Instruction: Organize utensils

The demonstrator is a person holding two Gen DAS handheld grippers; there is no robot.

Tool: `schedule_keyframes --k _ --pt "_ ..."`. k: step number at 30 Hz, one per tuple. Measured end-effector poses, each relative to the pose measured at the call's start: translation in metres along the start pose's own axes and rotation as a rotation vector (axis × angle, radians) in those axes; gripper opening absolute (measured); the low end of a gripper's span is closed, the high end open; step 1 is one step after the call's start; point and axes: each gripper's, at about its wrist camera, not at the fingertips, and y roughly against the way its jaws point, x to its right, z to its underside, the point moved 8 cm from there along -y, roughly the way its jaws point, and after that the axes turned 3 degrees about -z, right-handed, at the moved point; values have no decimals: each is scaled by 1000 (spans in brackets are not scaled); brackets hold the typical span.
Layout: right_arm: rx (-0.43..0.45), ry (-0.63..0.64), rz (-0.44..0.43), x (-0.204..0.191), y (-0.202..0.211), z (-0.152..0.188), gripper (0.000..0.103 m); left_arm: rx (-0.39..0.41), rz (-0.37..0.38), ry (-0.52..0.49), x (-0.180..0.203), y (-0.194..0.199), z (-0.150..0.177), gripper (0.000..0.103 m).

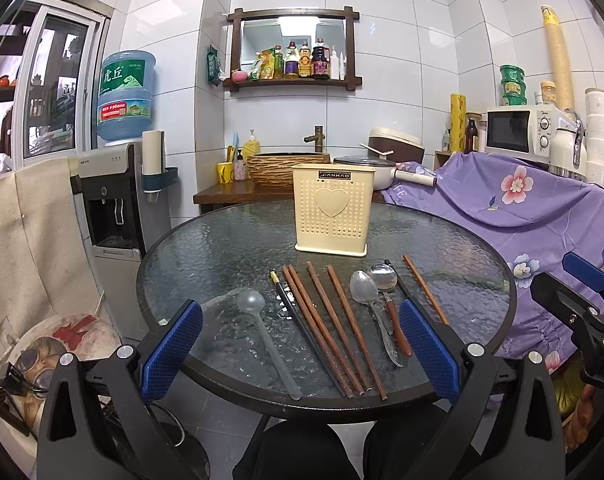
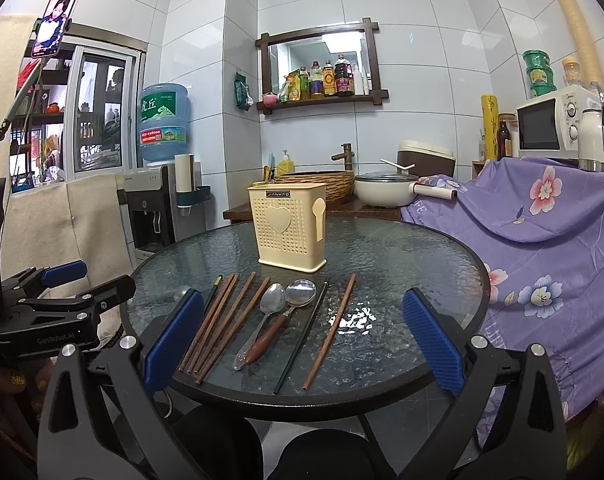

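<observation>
Left wrist view: left gripper (image 1: 300, 354) and right gripper (image 2: 302, 344) hover with fingers spread wide, empty, over chopsticks (image 1: 325, 328) and spoons (image 1: 363, 292) lying before the cream holder (image 1: 333, 210) on the glass surface (image 1: 222, 248)

The cream utensil holder (image 1: 333, 211) reads "JIANHAO"; the water jug (image 1: 126, 95) "虎丘"; the left gripper (image 2: 82, 280), "GenRobot.AI".

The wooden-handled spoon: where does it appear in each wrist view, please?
Left wrist view: the wooden-handled spoon lies right of centre, beside the all-metal spoon, its handle near the right fingertip.
Right wrist view: the same spoon lies near the centre, bowl pointing away.
Shared landmark: the cream utensil holder stands behind it in both.
</observation>
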Motion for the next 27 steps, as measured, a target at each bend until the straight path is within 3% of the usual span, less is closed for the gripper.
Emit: schedule_keyframes --k 27 --pt "-16 0 7 -5 -10 14 98 -26 1 -1 -9 -8 7 97"
